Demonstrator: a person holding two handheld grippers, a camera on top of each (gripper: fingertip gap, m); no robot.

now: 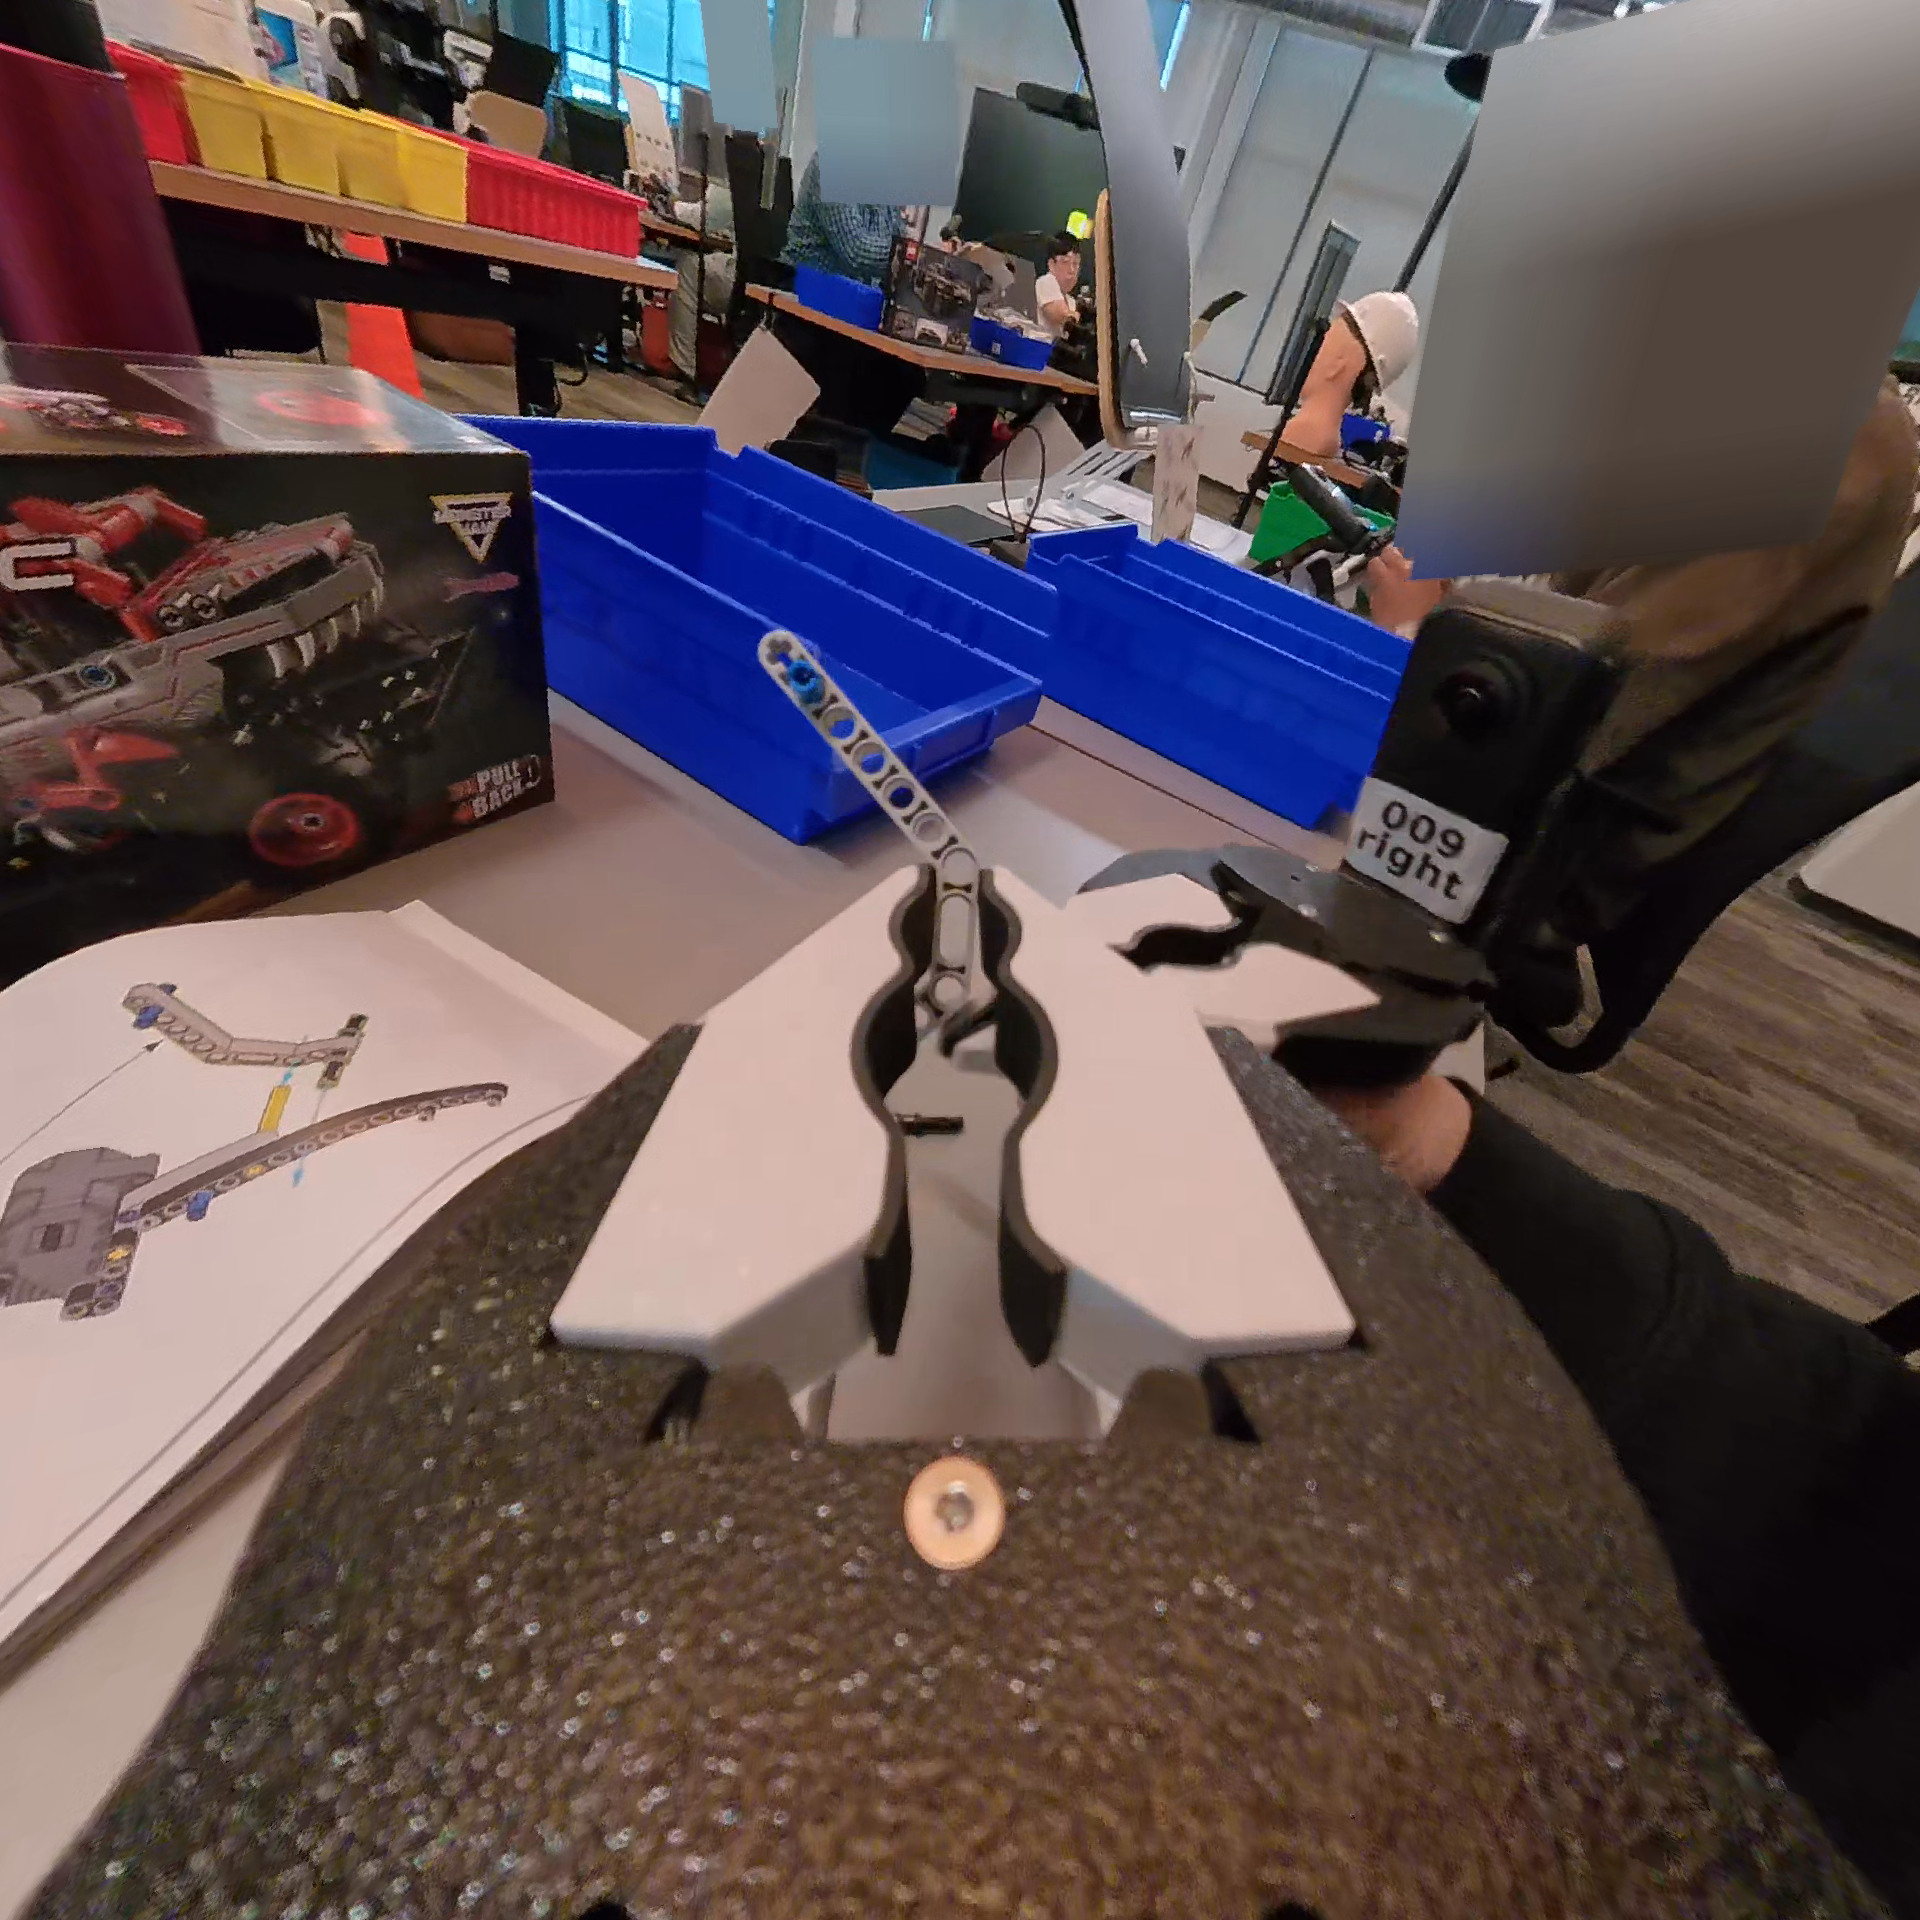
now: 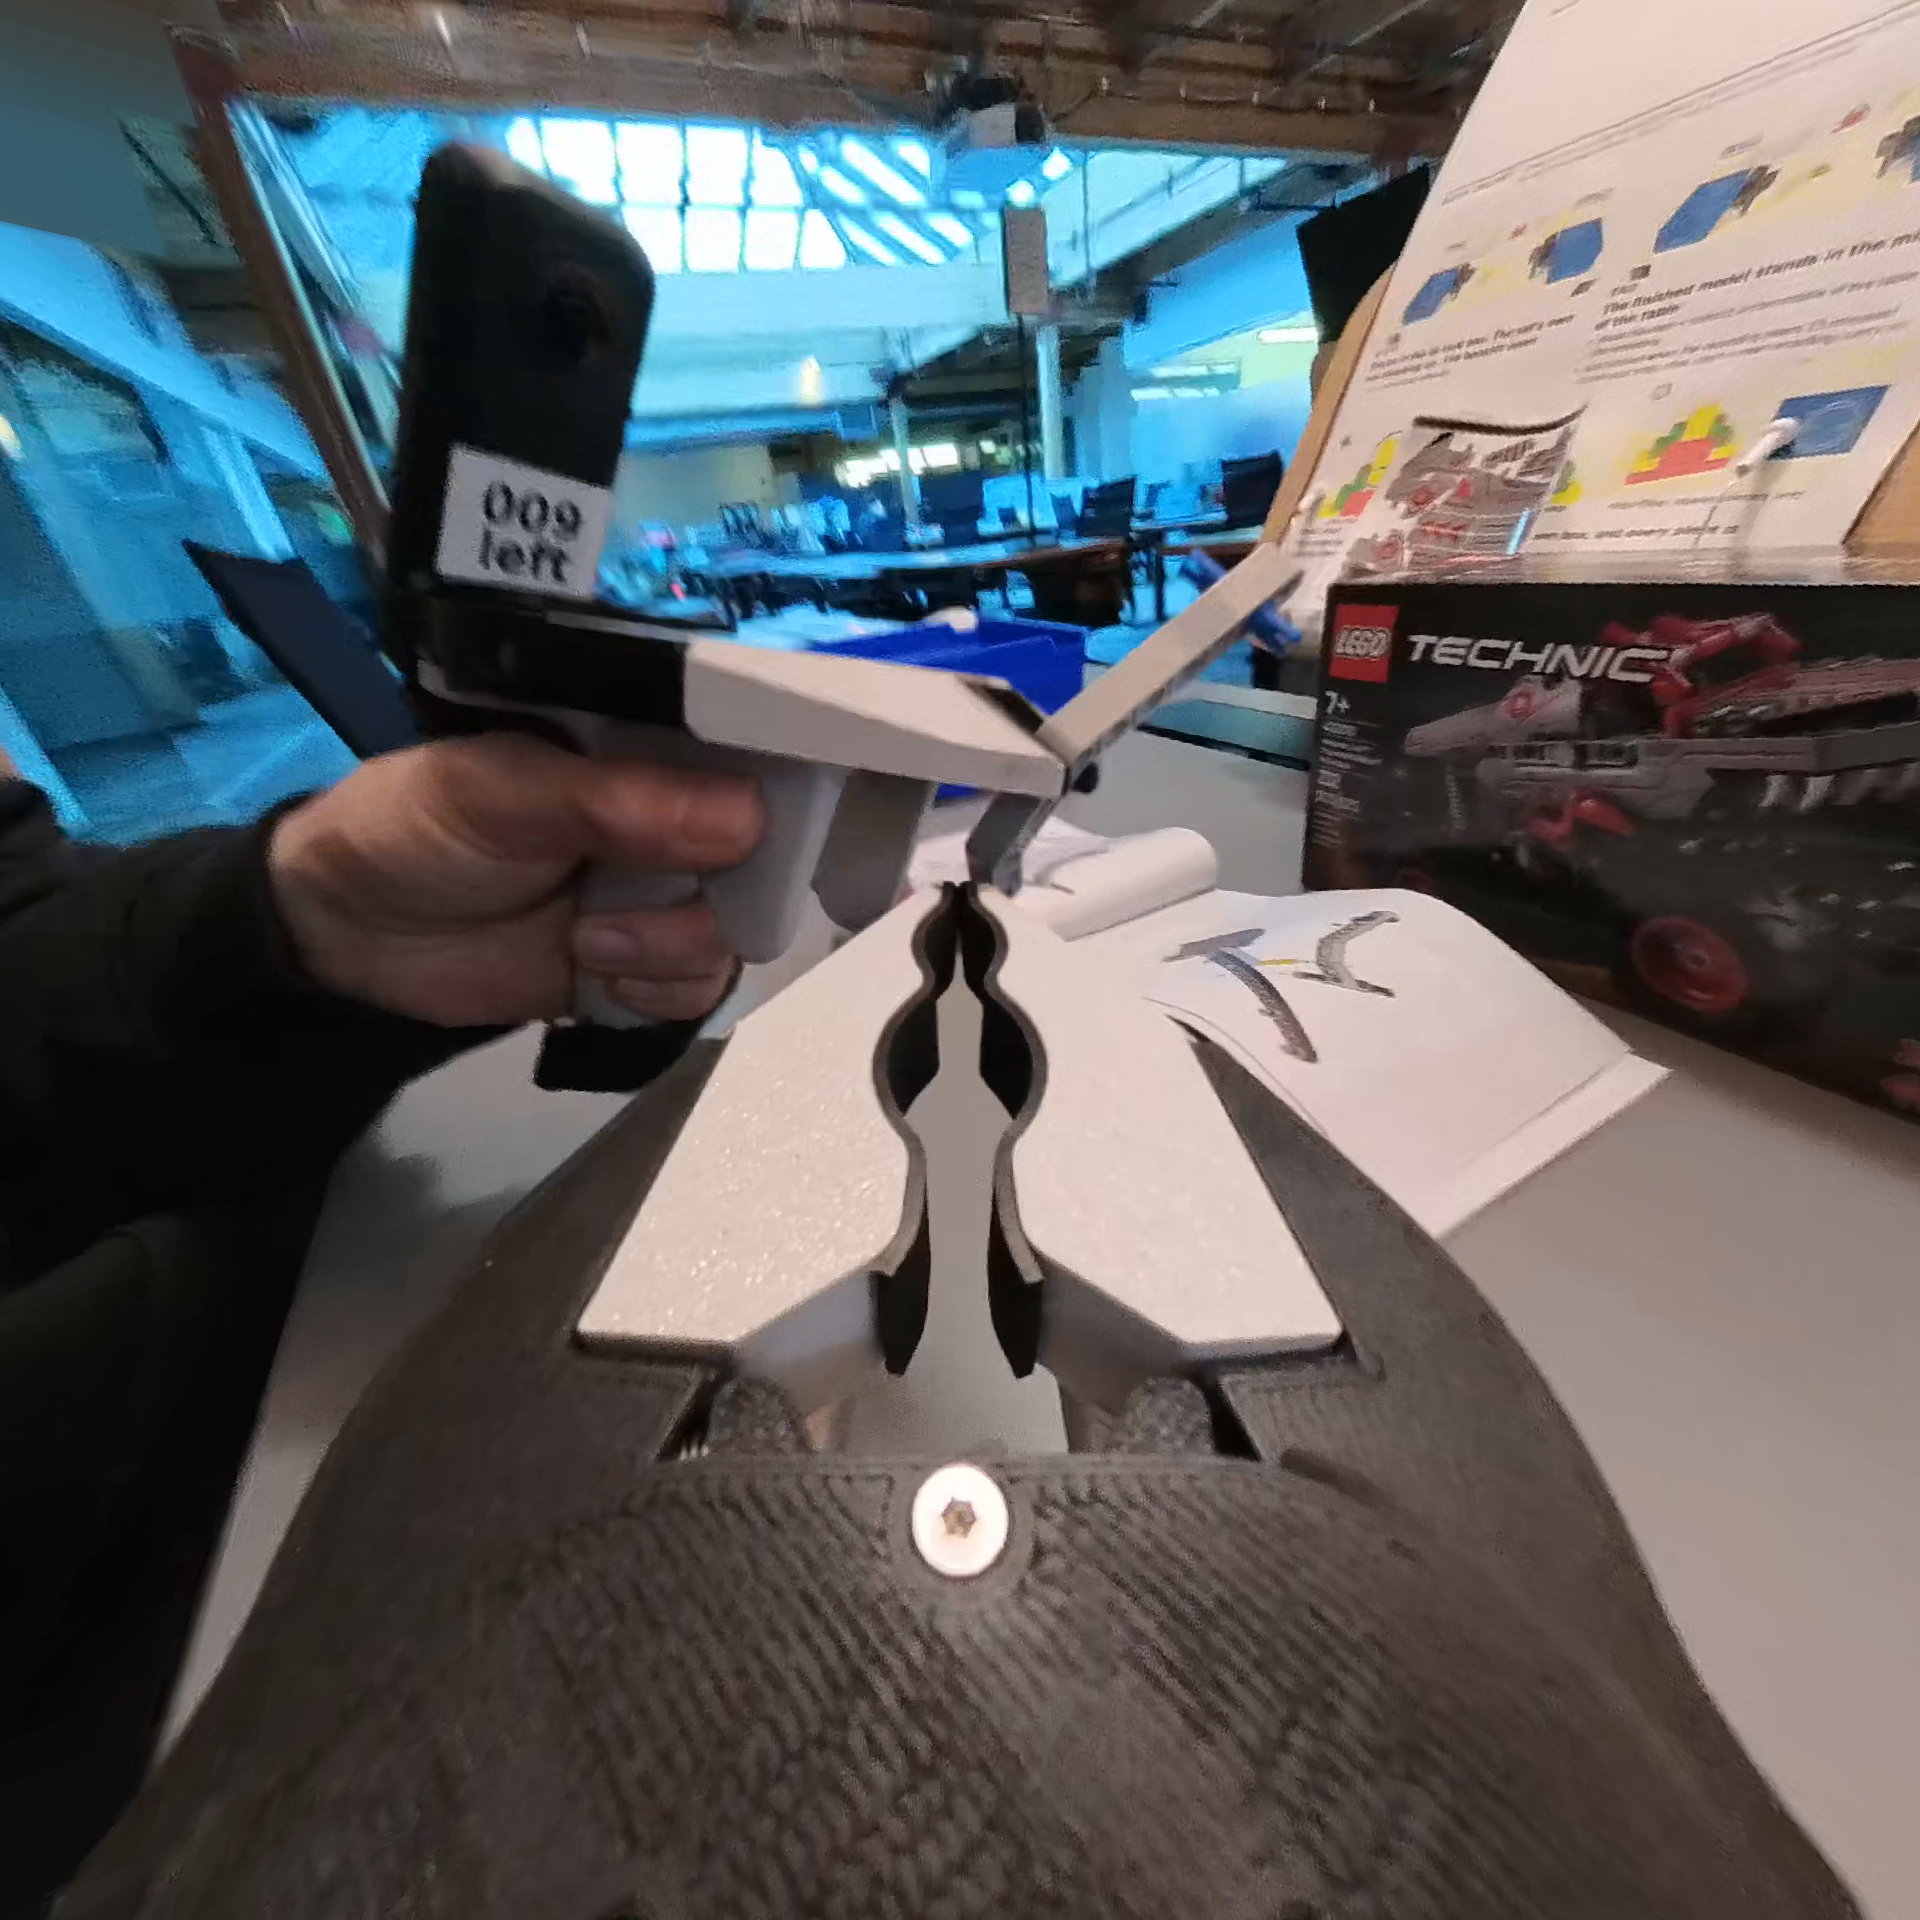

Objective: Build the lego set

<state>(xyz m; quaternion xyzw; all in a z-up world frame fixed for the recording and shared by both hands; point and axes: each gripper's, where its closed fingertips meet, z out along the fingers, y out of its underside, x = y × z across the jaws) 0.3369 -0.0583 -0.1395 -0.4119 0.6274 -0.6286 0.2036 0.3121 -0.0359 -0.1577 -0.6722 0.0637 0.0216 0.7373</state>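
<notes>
My left gripper (image 1: 951, 904) is shut on the lower end of a grey bent beam (image 1: 883, 779) with holes. The beam slants up and to the left, with a blue pin (image 1: 800, 675) near its top. In the right wrist view the left gripper (image 2: 1049, 769) holds the beam (image 2: 1174, 655) above the table, and the beam's short lower end points down. My right gripper (image 2: 956, 909) is shut, with nothing visible between its tips, just below that lower end. It also shows in the left wrist view (image 1: 1164, 925), to the right of the left gripper.
The open instruction booklet (image 1: 260, 1091) lies at left on the grey table and shows in the right wrist view (image 2: 1403, 1018). The set's box (image 1: 260, 623) stands behind it. Two blue bins (image 1: 790, 623) (image 1: 1195, 644) sit farther back. A small black piece (image 1: 930, 1122) shows between my left fingers. Both grippers' tips are close together, under 4 cm apart.
</notes>
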